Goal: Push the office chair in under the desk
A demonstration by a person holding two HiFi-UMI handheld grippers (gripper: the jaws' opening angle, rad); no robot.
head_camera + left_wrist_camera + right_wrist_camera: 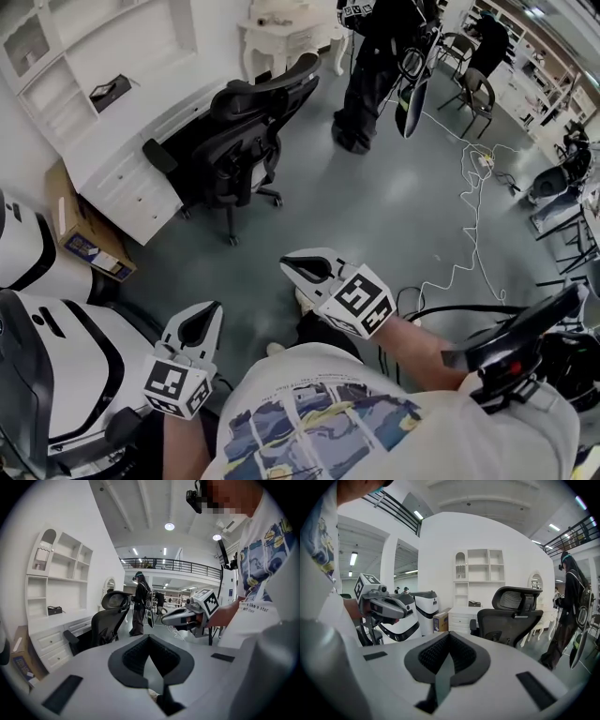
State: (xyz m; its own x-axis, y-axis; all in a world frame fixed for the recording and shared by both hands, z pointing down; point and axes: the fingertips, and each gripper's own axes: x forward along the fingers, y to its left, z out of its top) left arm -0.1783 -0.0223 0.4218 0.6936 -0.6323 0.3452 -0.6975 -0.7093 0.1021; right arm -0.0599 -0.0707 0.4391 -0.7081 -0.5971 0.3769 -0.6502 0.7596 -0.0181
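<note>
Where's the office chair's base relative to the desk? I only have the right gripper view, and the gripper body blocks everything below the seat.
Observer: In the head view the office chair faces the white desk, with its backrest towards us. Its wheeled legs still stick out on the floor on our side.
Operator: Anything lying on the floor?
Observer: A white cable runs along the floor off to the right, apart from the chair.
Operator: Left jaws?
Observer: The left gripper view shows the left gripper with its jaws together and nothing between them.
</note>
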